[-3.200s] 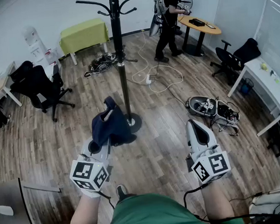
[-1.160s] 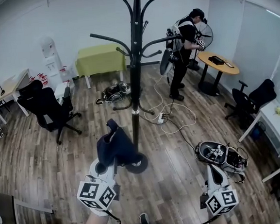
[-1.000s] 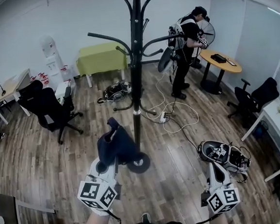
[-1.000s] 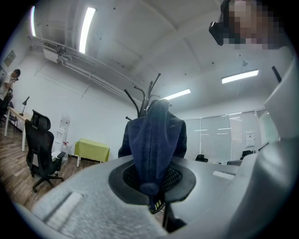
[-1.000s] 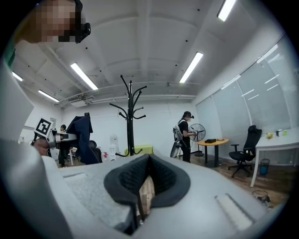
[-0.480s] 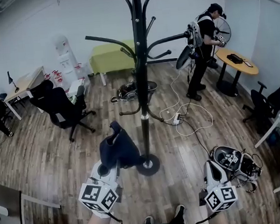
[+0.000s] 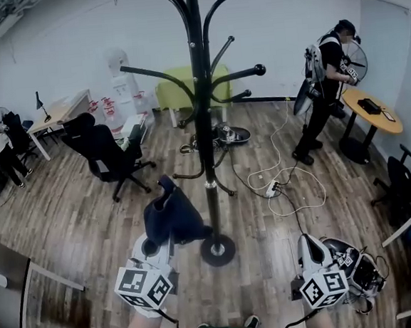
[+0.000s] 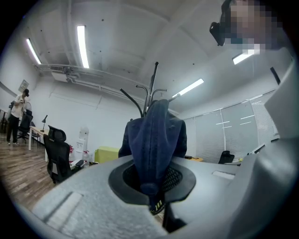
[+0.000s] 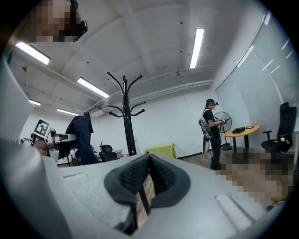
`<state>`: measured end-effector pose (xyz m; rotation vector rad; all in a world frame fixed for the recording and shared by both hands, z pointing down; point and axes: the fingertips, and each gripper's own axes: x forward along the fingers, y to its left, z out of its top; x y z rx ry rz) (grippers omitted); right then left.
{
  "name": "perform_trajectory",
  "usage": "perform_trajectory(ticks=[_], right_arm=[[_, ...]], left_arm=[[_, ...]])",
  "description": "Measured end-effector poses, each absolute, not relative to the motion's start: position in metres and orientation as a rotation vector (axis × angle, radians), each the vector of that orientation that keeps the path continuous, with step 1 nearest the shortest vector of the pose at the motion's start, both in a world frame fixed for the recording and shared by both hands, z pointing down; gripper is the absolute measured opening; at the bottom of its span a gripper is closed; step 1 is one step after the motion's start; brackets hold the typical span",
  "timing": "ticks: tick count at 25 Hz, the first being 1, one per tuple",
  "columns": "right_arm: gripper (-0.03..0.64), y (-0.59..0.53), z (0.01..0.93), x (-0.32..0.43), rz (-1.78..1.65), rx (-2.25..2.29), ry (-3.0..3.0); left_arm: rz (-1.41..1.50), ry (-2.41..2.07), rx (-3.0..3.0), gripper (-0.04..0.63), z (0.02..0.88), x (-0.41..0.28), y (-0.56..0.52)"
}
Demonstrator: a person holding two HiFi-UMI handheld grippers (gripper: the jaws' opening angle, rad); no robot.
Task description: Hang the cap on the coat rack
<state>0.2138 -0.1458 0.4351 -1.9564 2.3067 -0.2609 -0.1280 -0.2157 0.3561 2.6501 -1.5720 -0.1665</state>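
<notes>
No words, brands or numbers could be read anywhere; only black-and-white square markers stood on the left cube point(image 7: 140, 288) and right cube point(image 7: 324, 288), behind the fingers point(image 7: 310, 250).

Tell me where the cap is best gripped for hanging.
By its lower edge, from below, as the left tool does: the cap stands above the shut jaws, probably leaving its top end free to slip over a coat rack hook.

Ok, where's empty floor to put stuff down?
Bare wood floor lies between the black chair and the coat rack. Right of the rack it's crowded, with white cables and gear on the floor.
</notes>
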Motion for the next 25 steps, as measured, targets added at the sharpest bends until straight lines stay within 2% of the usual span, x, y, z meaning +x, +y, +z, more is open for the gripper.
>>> perform_trajectory(ticks=[14, 25], right_arm=[[0.003, -0.187, 0.446, 0.278, -0.332, -1.774, 2.415], [0.003, -0.236, 0.454, 0.277, -0.376, -1.788, 2.409]], left_arm=[[-0.196, -1.827, 2.543, 0.02, 0.325, -0.091, -0.225], [-0.226, -1.875, 2.532, 0.02, 0.311, -0.095, -0.289]])
